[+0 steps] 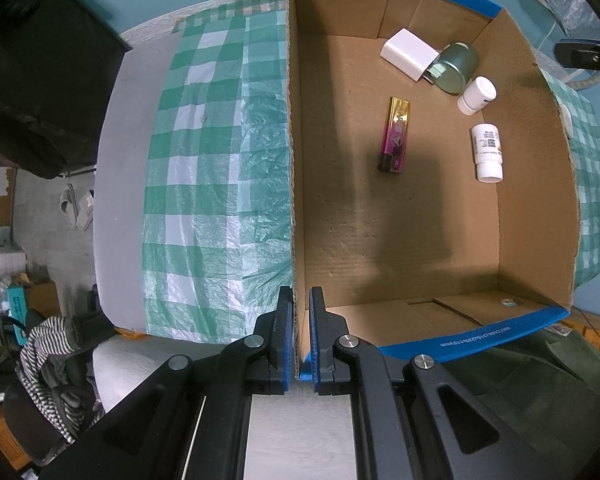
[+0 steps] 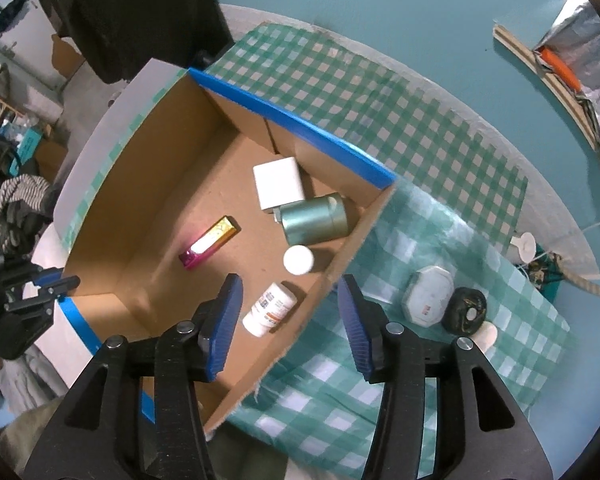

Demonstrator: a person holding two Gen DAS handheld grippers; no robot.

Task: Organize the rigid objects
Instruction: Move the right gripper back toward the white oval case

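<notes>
The left tool (image 1: 300, 312) is seen clamped on the near corner of the cardboard box (image 1: 292, 160), one blue pad on each side of the left wall. The right tool (image 2: 290, 322) is held wide open above the box's right wall (image 2: 340, 260), with nothing between its pads.

Inside the box, five things are laid out. A white charger block (image 1: 408, 54) is found toward the far wall, touched by a green metallic tin (image 1: 456, 66) lying on its side. Just beside the tin, by the right wall, a small white bottle (image 1: 477, 95) is standing. A second white bottle (image 1: 487, 152), labelled, is lying on its side along the same wall. A pink-and-gold lighter (image 1: 395, 134) is lying flat near the middle of the box floor, apart from the rest.

The box is set on a tabletop covered by a green checked cloth (image 2: 380, 92). Outside the box, toward the right edge of the tabletop, a white octagonal case (image 2: 426, 300) and a black round object (image 2: 466, 310) are lying touching or nearly so.
</notes>
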